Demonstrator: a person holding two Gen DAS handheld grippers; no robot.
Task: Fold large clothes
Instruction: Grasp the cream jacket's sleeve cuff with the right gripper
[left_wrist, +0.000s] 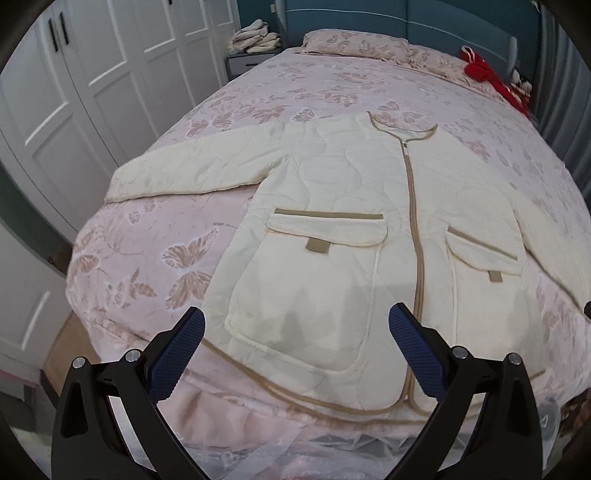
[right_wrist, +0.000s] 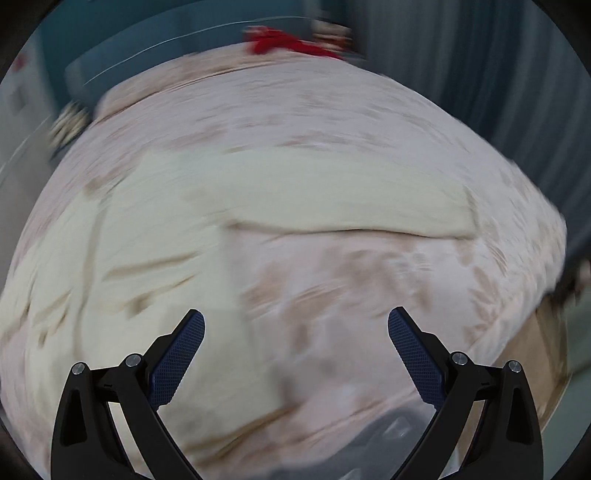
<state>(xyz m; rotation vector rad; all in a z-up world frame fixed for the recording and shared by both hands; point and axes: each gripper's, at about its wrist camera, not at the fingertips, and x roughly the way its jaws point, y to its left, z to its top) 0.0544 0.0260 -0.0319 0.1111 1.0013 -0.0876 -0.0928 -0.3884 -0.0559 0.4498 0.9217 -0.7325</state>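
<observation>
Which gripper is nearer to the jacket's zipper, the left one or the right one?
Left. The left gripper hangs open above the jacket's hem, the zipper by its right finger. The right gripper hangs open over the bedspread, beside the jacket.

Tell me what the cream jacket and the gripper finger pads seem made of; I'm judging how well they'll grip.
Jacket: looks like soft quilted fabric, matte, with wavy stitch lines and tan trim; probably padded. Left gripper pads: dark blue, fine dotted texture, likely rubber or textured plastic.
</observation>
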